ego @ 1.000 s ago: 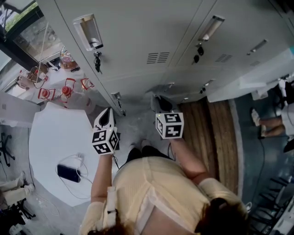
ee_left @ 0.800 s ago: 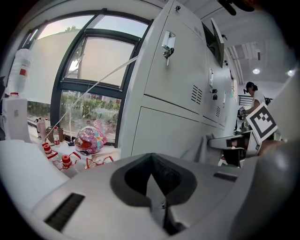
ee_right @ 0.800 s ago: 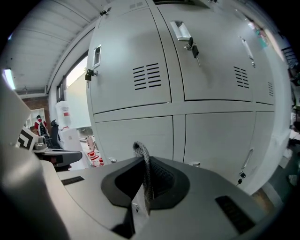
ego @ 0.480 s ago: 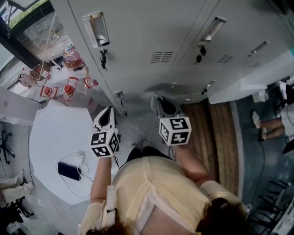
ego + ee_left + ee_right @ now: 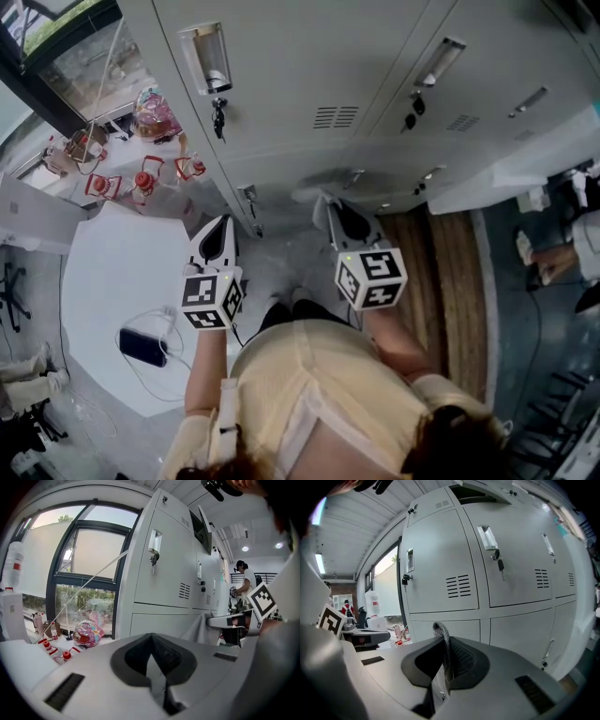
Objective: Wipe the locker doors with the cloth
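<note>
Right gripper view: the right gripper clamps the grey cloth, with the locker doors straight ahead and near; the left gripper (jaws together, empty) sits further left.

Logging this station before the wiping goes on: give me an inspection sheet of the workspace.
Surface: grey locker doors, shut; keys hang in one lock.
Job's things: cloth, pinched in the right gripper.
Clutter: white table with a phone; red-capped bottles; colourful helmet.
Grippers: left gripper jaws together, empty; right gripper jaws shut on the cloth.
Cables: white cable at the phone.
Surroundings: window; wooden floor strip; another person to the right.
</note>
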The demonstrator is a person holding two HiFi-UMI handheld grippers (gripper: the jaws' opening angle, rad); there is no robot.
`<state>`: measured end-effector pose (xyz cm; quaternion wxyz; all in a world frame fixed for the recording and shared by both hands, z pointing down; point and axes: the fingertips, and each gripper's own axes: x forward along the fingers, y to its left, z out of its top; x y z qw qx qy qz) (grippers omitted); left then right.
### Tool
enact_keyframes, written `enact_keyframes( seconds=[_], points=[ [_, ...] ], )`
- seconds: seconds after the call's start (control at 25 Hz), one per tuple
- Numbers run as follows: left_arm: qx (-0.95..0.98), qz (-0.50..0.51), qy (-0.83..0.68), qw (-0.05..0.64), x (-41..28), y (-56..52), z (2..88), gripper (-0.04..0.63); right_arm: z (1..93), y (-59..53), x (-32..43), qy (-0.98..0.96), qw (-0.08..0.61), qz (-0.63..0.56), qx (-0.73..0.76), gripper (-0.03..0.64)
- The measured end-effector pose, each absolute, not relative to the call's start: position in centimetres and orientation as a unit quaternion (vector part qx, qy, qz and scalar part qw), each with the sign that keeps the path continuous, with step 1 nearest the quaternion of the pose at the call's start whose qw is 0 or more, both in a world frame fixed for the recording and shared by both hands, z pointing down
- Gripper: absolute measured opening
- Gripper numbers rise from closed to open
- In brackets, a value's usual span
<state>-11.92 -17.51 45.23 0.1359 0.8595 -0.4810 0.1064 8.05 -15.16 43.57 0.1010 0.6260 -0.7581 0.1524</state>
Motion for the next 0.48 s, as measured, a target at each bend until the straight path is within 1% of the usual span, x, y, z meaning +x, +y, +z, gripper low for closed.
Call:
enact_keyframes(
  seconds=[0.48],
  points=[
    [0.858,0.088,-0.489,0.127,-12.5,-17.3,43.3,-0.008,41.1,-14.5,7.4,-0.77,0.077,0.126,0.621,0.015]
  ],
)
